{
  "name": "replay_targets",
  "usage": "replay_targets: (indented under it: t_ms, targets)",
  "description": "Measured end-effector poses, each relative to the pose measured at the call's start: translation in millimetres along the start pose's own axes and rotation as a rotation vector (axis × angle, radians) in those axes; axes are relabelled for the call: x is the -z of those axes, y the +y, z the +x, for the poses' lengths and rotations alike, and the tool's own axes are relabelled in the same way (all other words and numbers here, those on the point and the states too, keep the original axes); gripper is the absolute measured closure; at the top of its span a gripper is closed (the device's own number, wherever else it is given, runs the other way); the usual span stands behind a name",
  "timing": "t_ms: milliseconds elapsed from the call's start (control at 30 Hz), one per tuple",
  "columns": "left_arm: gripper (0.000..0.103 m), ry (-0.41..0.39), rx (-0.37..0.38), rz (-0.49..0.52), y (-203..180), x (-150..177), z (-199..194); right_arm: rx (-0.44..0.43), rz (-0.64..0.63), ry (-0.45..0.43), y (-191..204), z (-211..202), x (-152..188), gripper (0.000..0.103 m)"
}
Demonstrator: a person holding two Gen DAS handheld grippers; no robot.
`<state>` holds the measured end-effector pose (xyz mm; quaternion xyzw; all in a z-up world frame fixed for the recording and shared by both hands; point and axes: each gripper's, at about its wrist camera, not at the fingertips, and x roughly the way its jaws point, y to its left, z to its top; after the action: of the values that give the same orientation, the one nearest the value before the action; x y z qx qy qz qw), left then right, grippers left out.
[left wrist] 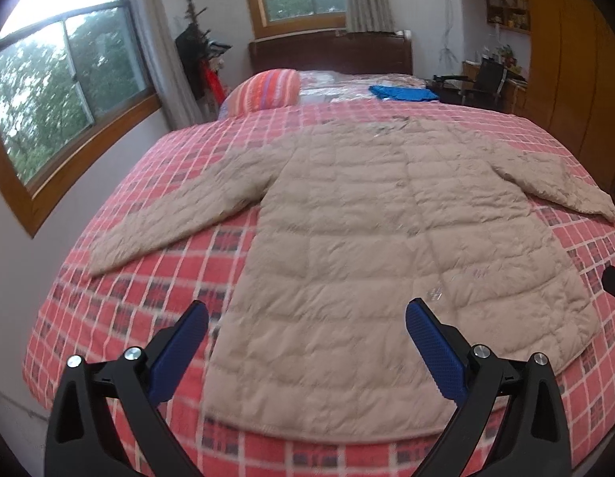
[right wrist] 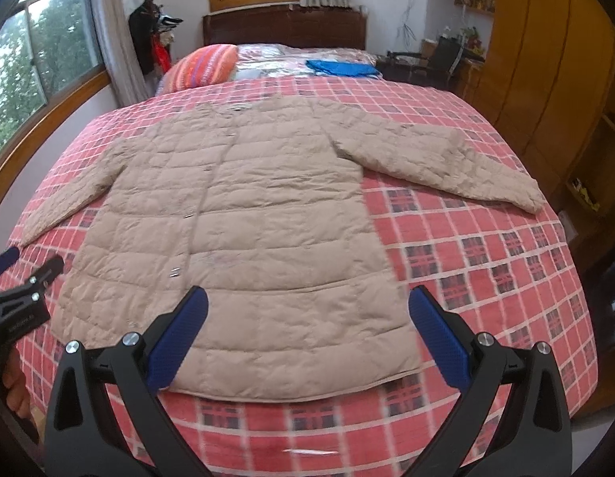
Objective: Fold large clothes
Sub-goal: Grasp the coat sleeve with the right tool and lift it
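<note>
The left gripper [left wrist: 307, 318] is wide open, with its two blue fingers [left wrist: 184, 342] far apart and nothing between them. It hangs above the bottom edge of the coat [left wrist: 371, 262], near the foot of the bed. The right gripper [right wrist: 307, 314] is wide open too and holds nothing. It hangs above the same bottom edge, more toward the coat's right corner. In the right wrist view, the left gripper [right wrist: 17, 278] pokes in from the left side, with a bit of a hand [right wrist: 13, 389] under it.

The coat [right wrist: 244, 206] lies flat on the bed, front side up. Its long way runs from the foot of the bed toward the headboard [left wrist: 331, 53]. The bottom edge is close to the grippers and the collar points away, toward the pillow [left wrist: 263, 91]. Both sleeves stick out to the sides and slant back toward the grippers. The right sleeve [right wrist: 438, 155] ends close to the side of the bed.

The coat is light tan and puffy, with stitched lines that make little squares. A row of small shiny snaps [right wrist: 174, 272] runs down the middle.

Under the coat is a red checked blanket [right wrist: 486, 262]. Past the collar lie a striped orange pillow and a folded blue cloth [right wrist: 339, 67], well apart from the coat.
</note>
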<state>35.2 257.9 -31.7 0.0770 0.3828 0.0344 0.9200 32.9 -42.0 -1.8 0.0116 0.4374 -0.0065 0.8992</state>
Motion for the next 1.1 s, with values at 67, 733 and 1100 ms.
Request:
replay_targets:
  t_ms: [67,733,1100]
  targets:
    - [0.004,-0.018,0.017,0.034,-13.6,-17.3,5.8,0.039,0.007,0.005,-19.4,4.2,-9.4,0.003]
    - [0.004,0.242,0.412,0.171,-256.7,-178.3,168.3,0.263,0.464,0.201,-325.1,139.4,-91.4,0.003]
    - [0.02,0.478,0.553,0.118,-302.1,-192.4,240.4,0.187,0.654,0.259,-404.3,191.3,-83.0,0.003]
